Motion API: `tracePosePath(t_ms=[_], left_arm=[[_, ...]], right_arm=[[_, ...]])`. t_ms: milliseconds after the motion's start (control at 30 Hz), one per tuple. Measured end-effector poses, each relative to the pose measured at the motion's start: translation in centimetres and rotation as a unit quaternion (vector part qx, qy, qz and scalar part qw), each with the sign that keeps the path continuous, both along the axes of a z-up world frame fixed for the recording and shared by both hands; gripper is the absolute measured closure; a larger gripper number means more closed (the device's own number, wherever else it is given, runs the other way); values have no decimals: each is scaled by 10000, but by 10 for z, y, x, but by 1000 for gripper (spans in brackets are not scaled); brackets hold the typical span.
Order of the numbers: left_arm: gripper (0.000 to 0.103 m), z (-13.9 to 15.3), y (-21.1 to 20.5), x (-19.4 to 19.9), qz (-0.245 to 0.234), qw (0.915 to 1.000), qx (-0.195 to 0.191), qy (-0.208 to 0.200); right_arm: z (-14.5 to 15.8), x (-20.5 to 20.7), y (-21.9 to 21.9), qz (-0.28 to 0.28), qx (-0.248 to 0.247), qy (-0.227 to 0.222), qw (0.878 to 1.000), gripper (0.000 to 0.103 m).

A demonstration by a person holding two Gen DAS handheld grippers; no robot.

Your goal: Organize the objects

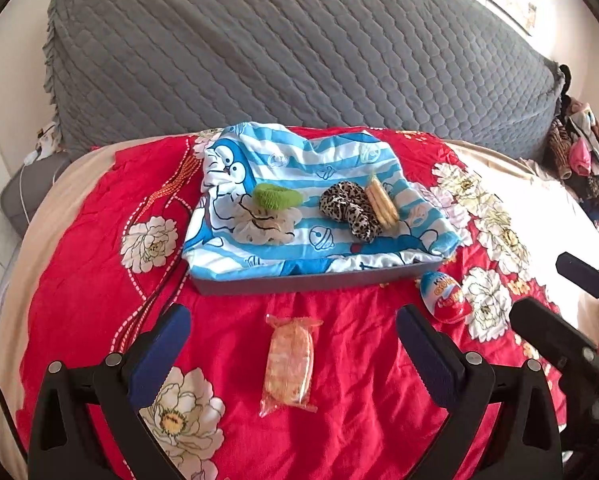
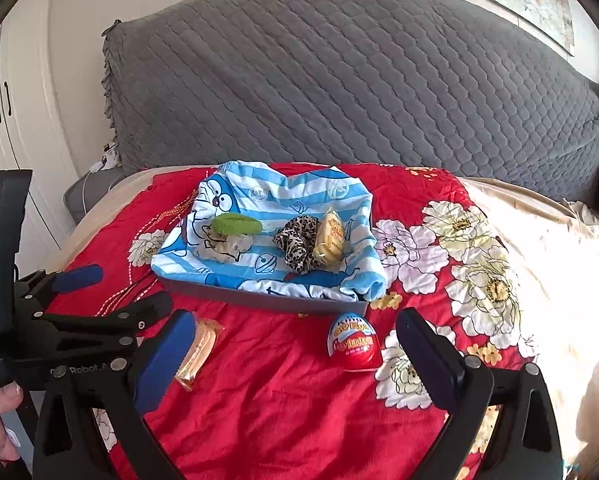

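Note:
A grey tray [image 1: 299, 282] lined with a blue-striped cartoon cloth [image 1: 339, 160] sits on the red floral bedspread [image 1: 359, 400]. In it lie a green scrunchie [image 1: 277, 196], a leopard scrunchie [image 1: 349, 208] and a biscuit packet [image 1: 381, 200]. A wrapped snack packet [image 1: 289, 364] lies in front of the tray, between the open jaws of my left gripper [image 1: 293, 354]. A red and blue chocolate egg [image 2: 353, 342] lies in front of the tray, between the open jaws of my right gripper [image 2: 295, 360]. Both grippers are empty.
A grey quilted headboard cover [image 1: 299, 48] rises behind the bed. A pile of clothes [image 1: 583, 152] lies at the far right. A white wardrobe [image 2: 15, 120] stands at the left. Beige sheet [image 2: 559, 260] shows to the right of the red spread.

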State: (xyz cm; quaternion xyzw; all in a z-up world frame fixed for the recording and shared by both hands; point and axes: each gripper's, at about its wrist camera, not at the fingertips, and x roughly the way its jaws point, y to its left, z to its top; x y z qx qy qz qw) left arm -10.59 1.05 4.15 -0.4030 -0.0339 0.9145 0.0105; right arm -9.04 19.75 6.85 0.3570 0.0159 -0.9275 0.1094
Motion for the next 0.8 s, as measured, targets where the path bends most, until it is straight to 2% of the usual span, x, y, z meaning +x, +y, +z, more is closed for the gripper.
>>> tracePosePath(t_ms=[800], left_arm=[[1, 7, 8, 49, -146, 9999, -34, 55]], right_arm=[[8, 40, 16, -123, -51, 78, 9999, 2]])
